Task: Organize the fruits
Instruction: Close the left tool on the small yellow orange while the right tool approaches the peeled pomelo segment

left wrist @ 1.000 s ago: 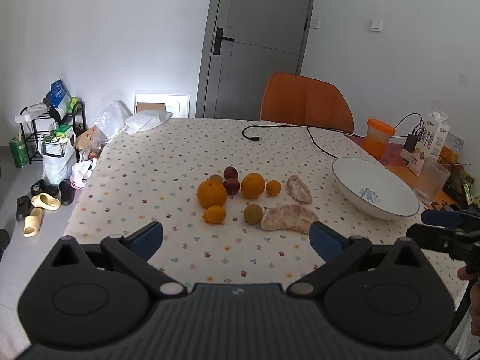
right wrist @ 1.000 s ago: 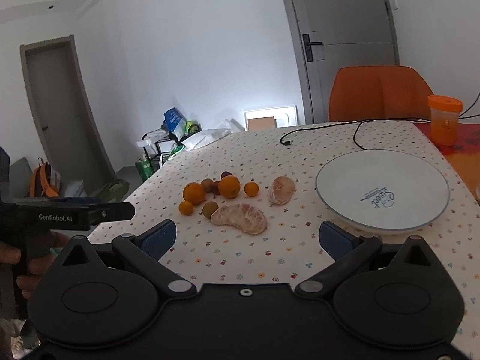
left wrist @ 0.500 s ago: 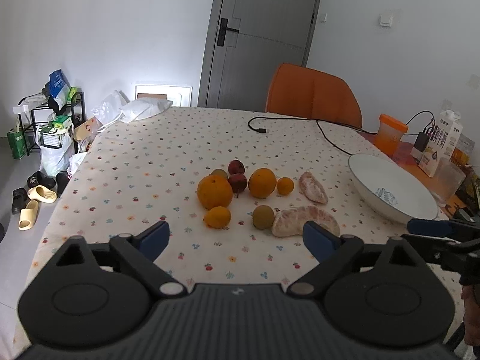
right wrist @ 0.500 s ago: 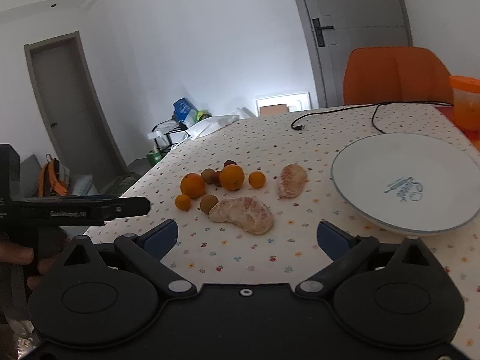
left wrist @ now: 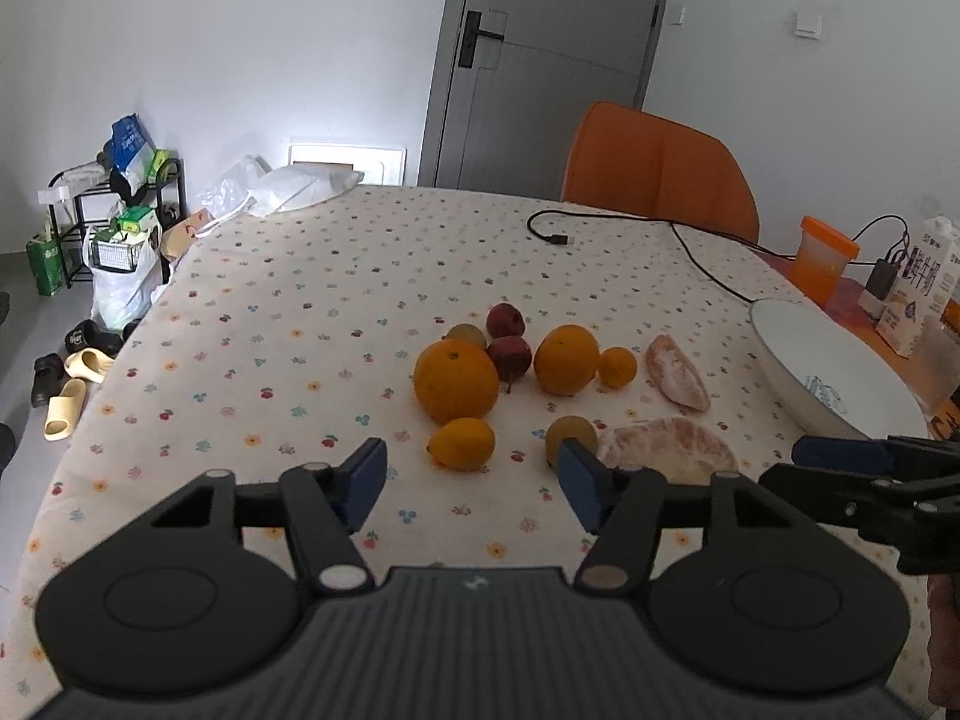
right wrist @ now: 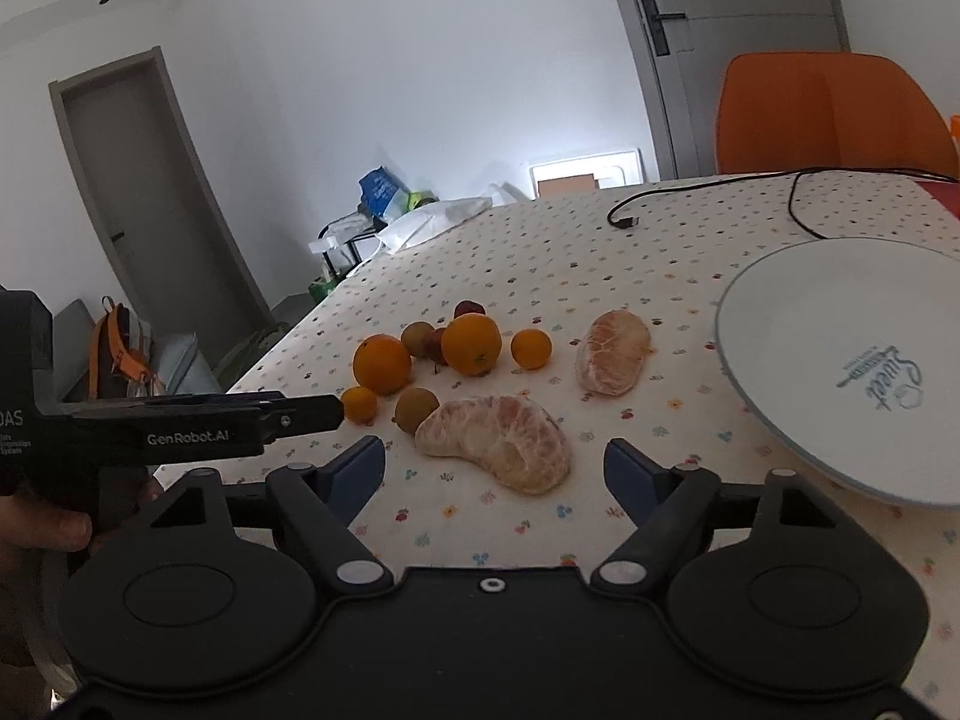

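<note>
A cluster of fruit lies mid-table: a large orange (left wrist: 455,380), a second orange (left wrist: 566,359), a small yellow citrus (left wrist: 462,444), a small mandarin (left wrist: 617,367), two dark red fruits (left wrist: 509,355), a brownish round fruit (left wrist: 569,435) and two peeled pomelo pieces (left wrist: 666,447) (right wrist: 613,351). A white plate (right wrist: 840,360) sits to the right. My left gripper (left wrist: 471,477) is open, just short of the small citrus. My right gripper (right wrist: 495,471) is open, just short of the large pomelo piece (right wrist: 498,441).
A black cable (left wrist: 636,234) lies at the table's far side. An orange chair (left wrist: 654,174) stands behind it. An orange cup (left wrist: 825,258) and a milk carton (left wrist: 918,294) stand at the far right. Shoes and bags sit on the floor at left.
Both grippers have moved forward and lower towards the fruit. Their jaws have narrowed but stay open.
</note>
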A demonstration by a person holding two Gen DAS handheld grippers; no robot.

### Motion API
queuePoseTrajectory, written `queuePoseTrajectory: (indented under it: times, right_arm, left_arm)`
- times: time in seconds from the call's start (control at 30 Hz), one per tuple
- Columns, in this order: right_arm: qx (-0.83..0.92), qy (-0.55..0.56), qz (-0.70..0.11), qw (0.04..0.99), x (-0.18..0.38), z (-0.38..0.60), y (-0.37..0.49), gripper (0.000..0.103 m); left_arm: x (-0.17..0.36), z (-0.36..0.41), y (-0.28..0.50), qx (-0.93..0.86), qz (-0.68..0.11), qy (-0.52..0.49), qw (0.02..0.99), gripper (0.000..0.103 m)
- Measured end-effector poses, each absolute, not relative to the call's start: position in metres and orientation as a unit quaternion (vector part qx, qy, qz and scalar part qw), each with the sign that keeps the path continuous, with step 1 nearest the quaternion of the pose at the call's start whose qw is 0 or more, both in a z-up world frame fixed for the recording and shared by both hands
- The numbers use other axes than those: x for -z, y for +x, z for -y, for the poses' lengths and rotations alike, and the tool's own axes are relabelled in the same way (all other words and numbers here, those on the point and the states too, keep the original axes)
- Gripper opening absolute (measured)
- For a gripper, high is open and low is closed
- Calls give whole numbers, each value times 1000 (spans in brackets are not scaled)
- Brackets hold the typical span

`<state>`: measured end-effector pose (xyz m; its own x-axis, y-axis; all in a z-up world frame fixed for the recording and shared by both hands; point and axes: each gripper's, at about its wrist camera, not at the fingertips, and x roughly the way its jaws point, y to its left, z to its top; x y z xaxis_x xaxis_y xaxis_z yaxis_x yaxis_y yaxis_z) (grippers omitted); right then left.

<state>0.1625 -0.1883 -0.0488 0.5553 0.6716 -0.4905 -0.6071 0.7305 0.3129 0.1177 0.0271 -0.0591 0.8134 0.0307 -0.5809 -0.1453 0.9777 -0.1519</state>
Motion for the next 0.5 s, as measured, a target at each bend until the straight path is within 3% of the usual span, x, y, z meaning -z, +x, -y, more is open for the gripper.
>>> queuePoseTrajectory:
  times: [0.13,0.5]
  right_arm:
    - [-365,45,-306,878,51,180,172,79]
    - [-374,40,-314,872,56,165,195,79]
  left_arm:
    - [65,-30,129,-45,-313,-100,944,52]
    - [71,-38,152,-47,-328,-97,939,49]
